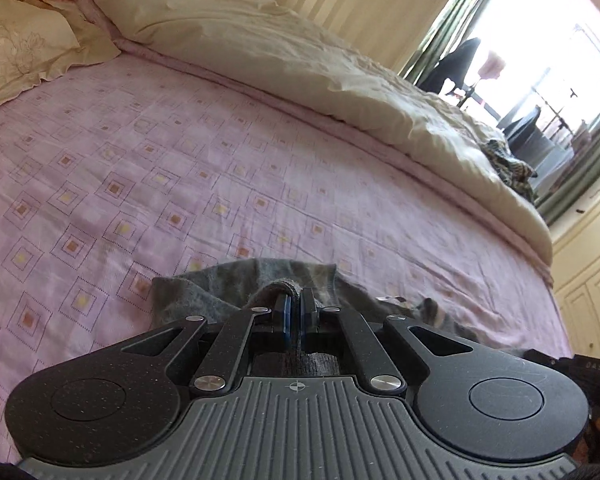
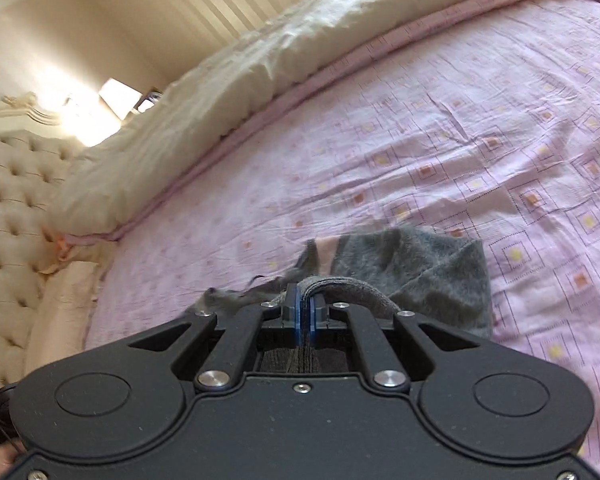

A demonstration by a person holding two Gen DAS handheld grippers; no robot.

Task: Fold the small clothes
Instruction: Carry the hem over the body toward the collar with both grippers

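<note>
We see the left gripper (image 1: 295,305) with its fingers pressed together on a bunched edge of a small grey garment (image 1: 220,292), which lies on the pink patterned bedsheet (image 1: 140,168) just ahead of the tool. From the right wrist view, the right gripper (image 2: 305,305) is likewise clamped on a rolled hem of the same grey fabric (image 2: 420,272) (a pale pink band shows on it), the rest of it draped over the sheet (image 2: 460,120). A cream duvet (image 1: 260,40) is heaped along the far side of the bed, beside a tufted headboard (image 2: 16,200).
</note>
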